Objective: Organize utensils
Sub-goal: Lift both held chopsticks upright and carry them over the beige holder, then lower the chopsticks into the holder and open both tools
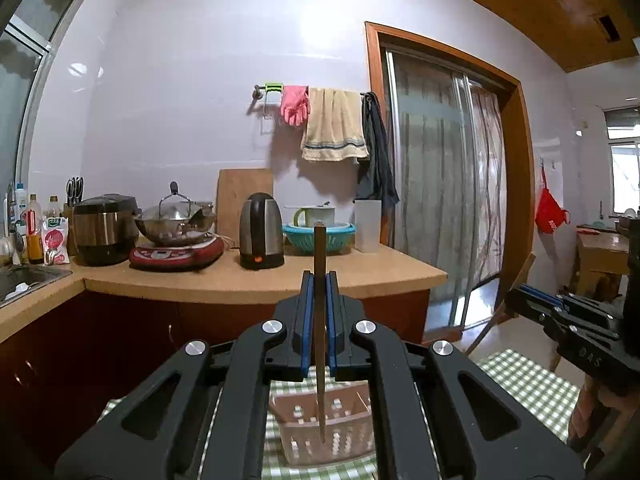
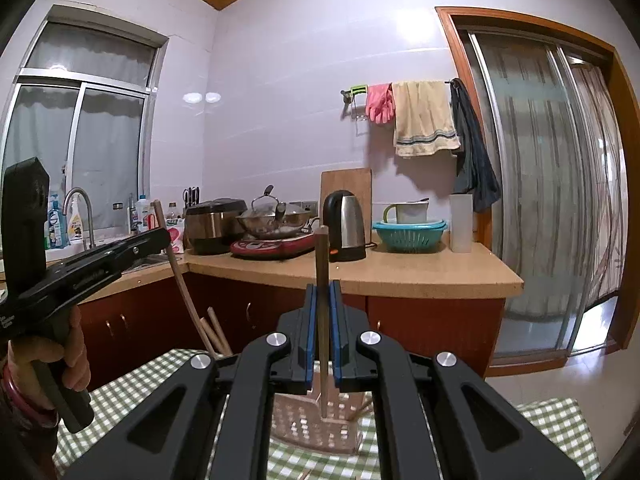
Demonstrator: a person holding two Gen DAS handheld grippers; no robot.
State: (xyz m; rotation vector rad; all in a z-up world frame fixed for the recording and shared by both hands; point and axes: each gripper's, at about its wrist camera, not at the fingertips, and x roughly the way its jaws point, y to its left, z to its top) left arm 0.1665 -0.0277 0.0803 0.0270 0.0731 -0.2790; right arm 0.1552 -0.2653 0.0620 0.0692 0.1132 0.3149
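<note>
Two grippers each pinch one upright chopstick: the left gripper (image 1: 319, 280) has its blue pads closed on a brown chopstick (image 1: 319, 320), and the right gripper (image 2: 323, 288) is clamped the same way on a second chopstick (image 2: 322, 320). Directly below each pair of fingers sits the pink slotted basket (image 1: 320, 432), and both sticks point tip-down into its open top, the tips looking to be inside its walls without clearly touching the bottom. From the right wrist view, more loose chopsticks (image 2: 218, 334) lean up and to the left of the right gripper, near the basket's left rim. The basket rests on a green-and-white checked tablecloth (image 1: 532, 384) that spreads out on both sides — open cloth lies to the right of the left gripper. Ahead of the fingers, beyond a gap of floor, runs the tan countertop (image 1: 248, 280) over dark red cabinets, its rounded end towards the sliding glass door (image 1: 444, 208). On it stand a kettle (image 1: 261, 232), a wok on a red induction cooker (image 1: 176, 254), a rice cooker (image 1: 105, 230) and a teal colander (image 1: 320, 236). Letters on the right gripper's side, seen from the left wrist, read roughly "DAS".
</note>
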